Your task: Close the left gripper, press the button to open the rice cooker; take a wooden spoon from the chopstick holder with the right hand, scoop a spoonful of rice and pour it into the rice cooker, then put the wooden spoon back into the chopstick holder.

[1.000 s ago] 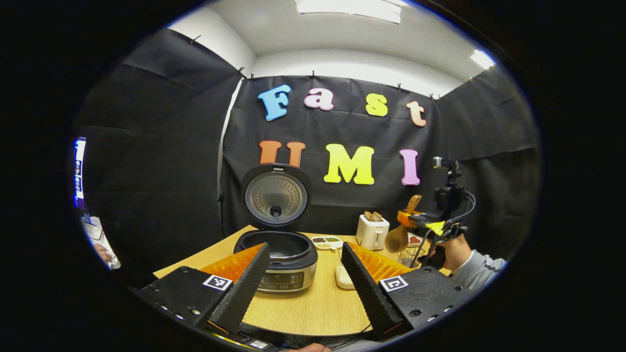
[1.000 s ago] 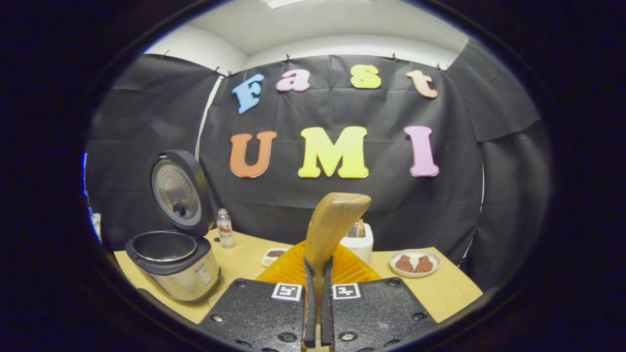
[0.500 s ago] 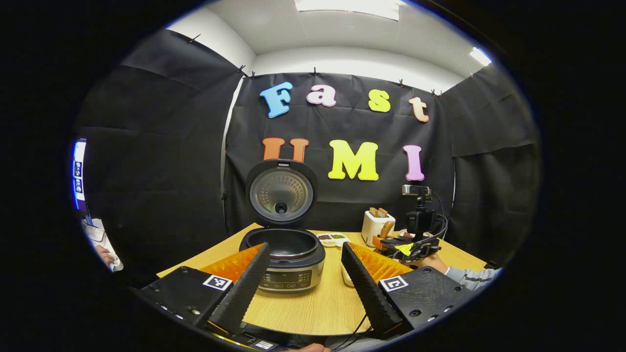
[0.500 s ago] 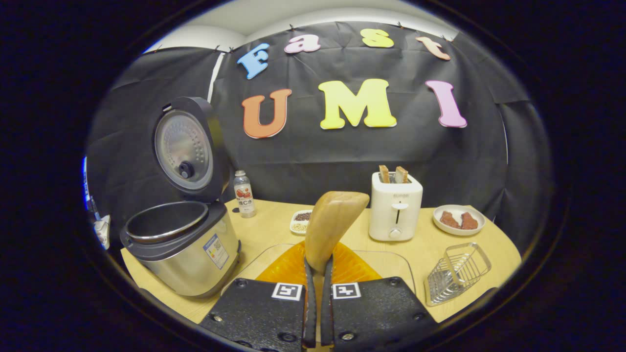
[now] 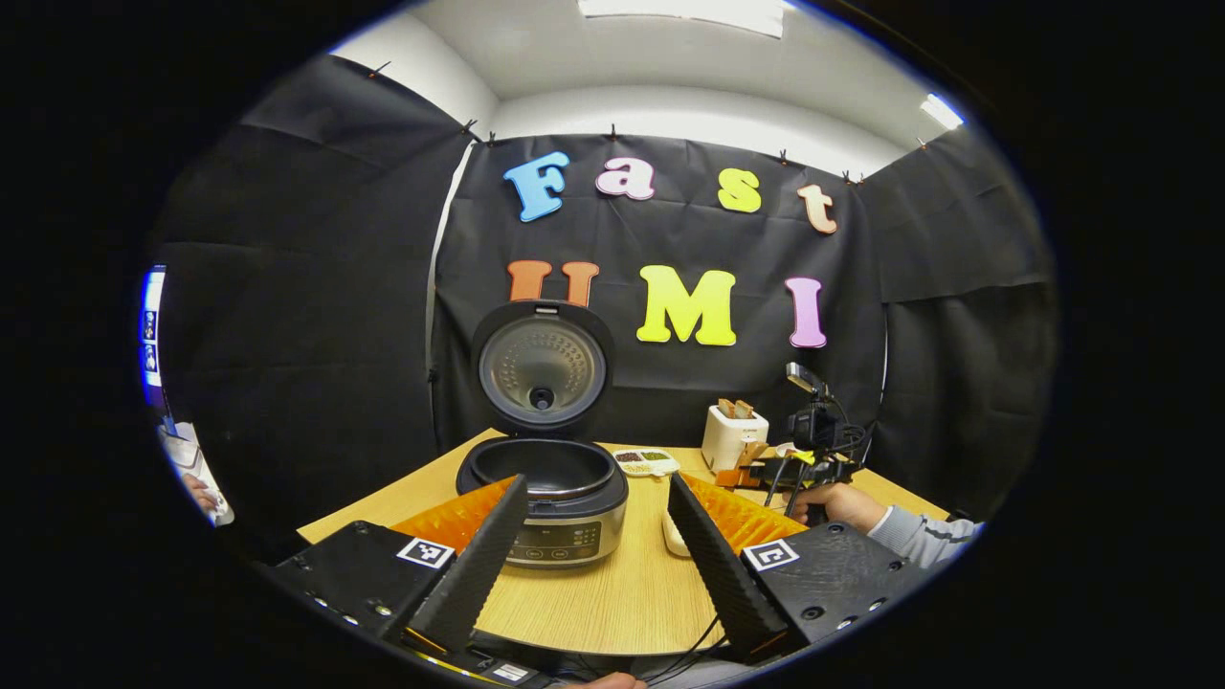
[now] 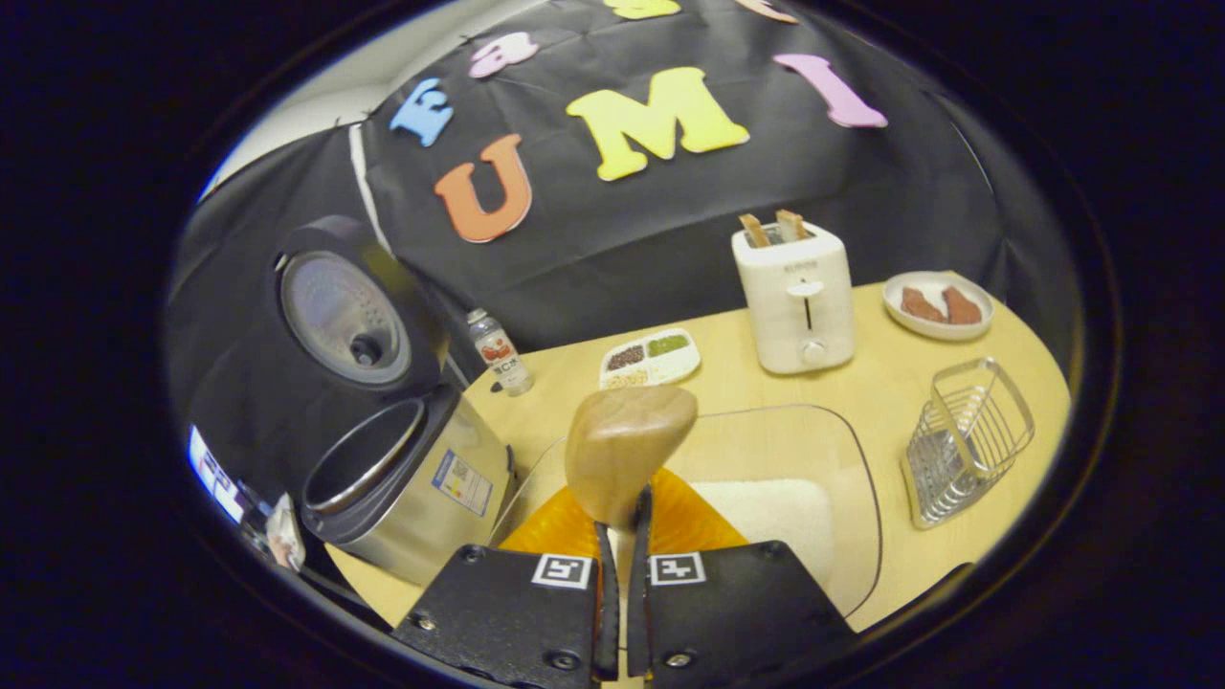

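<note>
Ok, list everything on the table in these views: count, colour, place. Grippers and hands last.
rice cooker: one, silver and black, lid up, table's left in the right gripper view
water bottle: one, clear, behind the cooker
sectioned dish: one, white, holding dark, green and pale fillings, mid-table
toaster: one, white, two slices standing in it, at the back
plate: one, white, two brown pieces on it, far right
chopstick holder: one, wire, right edge
rice tray: one, clear, white rice inside, just under the spoon
wooden spoon: one, light brown, bowl above the tray
right gripper: black, shut on the spoon handle
left gripper: black, open
hand: one, grey sleeve, holding the right gripper
</note>
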Available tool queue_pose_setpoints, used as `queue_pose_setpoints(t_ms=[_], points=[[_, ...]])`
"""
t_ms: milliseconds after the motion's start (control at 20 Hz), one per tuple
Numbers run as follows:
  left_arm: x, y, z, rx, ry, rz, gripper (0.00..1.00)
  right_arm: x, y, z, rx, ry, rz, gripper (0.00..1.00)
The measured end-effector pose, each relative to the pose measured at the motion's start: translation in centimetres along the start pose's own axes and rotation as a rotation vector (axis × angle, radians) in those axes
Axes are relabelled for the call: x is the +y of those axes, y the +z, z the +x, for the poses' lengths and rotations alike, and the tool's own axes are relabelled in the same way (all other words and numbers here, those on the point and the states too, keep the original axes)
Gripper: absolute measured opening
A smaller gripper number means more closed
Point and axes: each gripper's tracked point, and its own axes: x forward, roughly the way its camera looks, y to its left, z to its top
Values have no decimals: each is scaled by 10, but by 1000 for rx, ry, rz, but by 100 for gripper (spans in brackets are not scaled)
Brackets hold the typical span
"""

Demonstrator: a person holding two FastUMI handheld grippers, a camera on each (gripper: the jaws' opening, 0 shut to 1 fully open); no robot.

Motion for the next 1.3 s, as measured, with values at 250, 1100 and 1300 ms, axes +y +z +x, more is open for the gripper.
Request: queue_pose_setpoints(t_ms=[250, 1100, 1300], points=[[-2, 2, -2, -2, 3, 14, 94, -9, 8, -3, -13, 61, 229, 8], [-6, -10, 2, 28, 12, 17, 94, -64, 82, -87, -298, 412, 975, 8], [-6, -10, 3, 32, 20, 22, 94, -51, 90, -94, -290, 467, 983, 7]])
